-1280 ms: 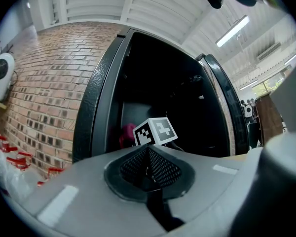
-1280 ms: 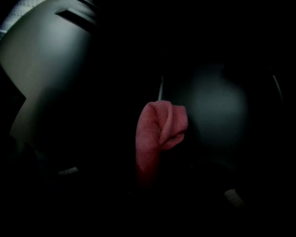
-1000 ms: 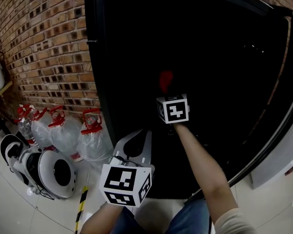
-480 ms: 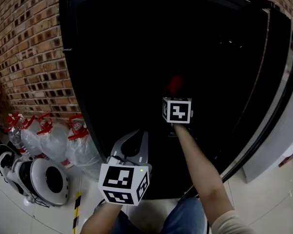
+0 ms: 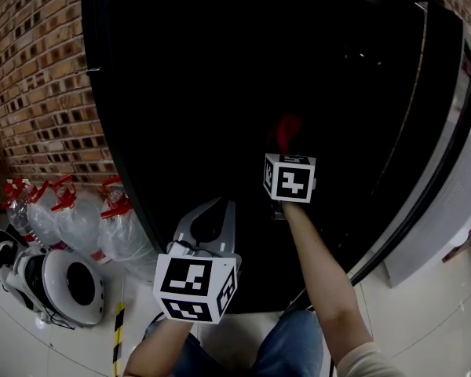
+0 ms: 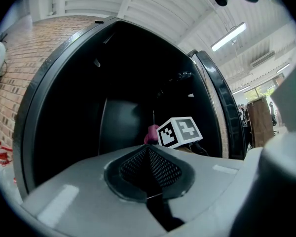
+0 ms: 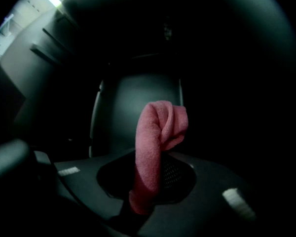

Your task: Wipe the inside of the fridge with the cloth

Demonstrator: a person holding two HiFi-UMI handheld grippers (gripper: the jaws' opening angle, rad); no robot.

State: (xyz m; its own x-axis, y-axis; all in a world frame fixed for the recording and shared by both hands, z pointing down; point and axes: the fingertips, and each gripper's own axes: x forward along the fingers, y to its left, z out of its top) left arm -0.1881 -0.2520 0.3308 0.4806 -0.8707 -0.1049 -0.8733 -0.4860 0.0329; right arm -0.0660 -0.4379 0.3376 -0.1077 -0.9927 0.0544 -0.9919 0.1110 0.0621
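A person is holding a red-pink cloth inside a dark, open fridge with hand-held tongs.

The black fridge (image 5: 220, 85) is filling most of the head view from 12 o'clock down to the centre, with its open door (image 5: 443, 140) standing at 3 o'clock. A brick wall (image 5: 39, 77) is running along at 10 o'clock. Clear water bottles (image 5: 114, 226) with red handles are sitting on the tiled floor (image 5: 424, 320) at 8 o'clock, next to a round white appliance (image 5: 59, 285). The left tongs (image 6: 149, 169) are hovering at 6 o'clock, outside the fridge, pressed together with nothing between them. The right tongs (image 7: 148, 177) are reaching into the fridge just past centre, clamping the cloth (image 7: 155, 132), which is standing up from them and curling over at its top.
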